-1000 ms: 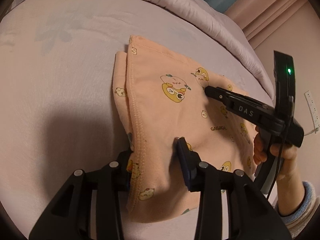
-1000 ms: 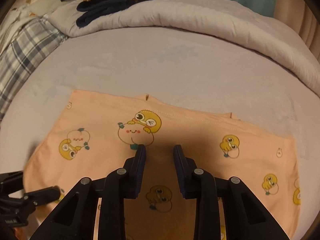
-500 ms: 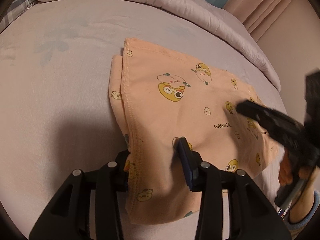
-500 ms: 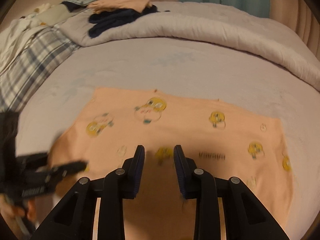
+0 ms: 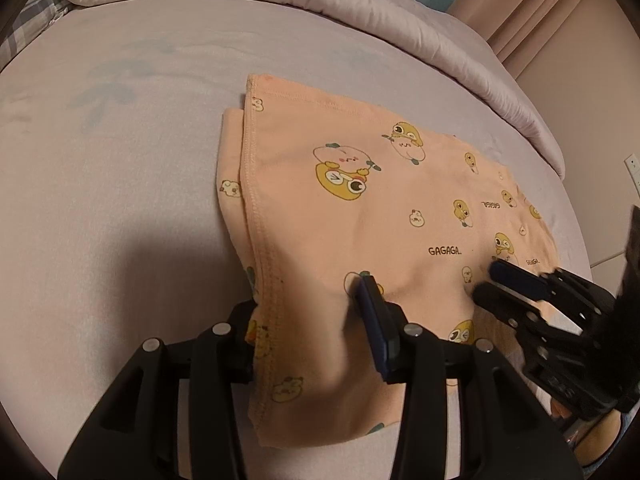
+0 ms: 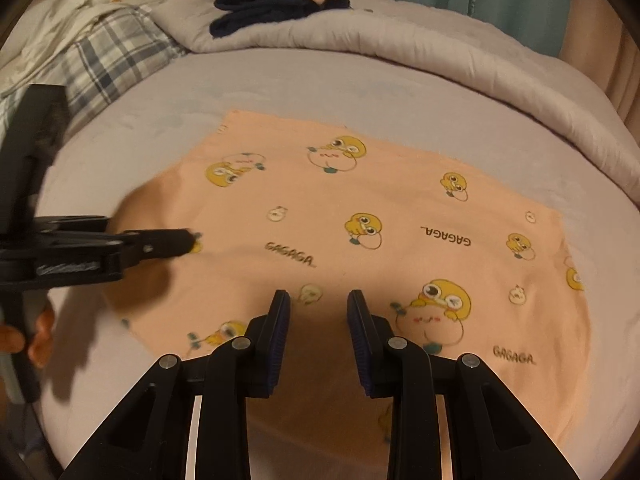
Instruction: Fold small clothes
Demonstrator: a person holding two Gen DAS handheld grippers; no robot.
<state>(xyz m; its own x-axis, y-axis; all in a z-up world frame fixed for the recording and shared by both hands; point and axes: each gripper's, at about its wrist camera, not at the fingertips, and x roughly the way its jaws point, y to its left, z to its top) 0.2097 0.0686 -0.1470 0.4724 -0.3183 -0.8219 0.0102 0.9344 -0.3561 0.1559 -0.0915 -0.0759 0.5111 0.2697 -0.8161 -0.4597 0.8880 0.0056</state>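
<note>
A small peach garment (image 5: 360,216) with yellow cartoon prints and "GAGAGA" text lies flat on the lilac bed sheet; it also shows in the right wrist view (image 6: 360,232). My left gripper (image 5: 308,304) is open, with the garment's near hemmed edge lying between its fingers; the left finger is partly hidden under the cloth. My right gripper (image 6: 318,300) is open and empty, low over the garment's near edge. It shows in the left wrist view (image 5: 486,280) at the garment's right side. The left gripper shows in the right wrist view (image 6: 188,240).
A rolled grey duvet (image 6: 440,56) runs along the far side of the bed. Dark and peach clothes (image 6: 280,4) are piled on it. A plaid sheet (image 6: 108,56) lies at the far left. A wall and curtain (image 5: 560,12) stand to the right.
My right gripper has drawn back from over the garment's middle to its near right edge, still open. The left gripper has stayed at the near hem.
</note>
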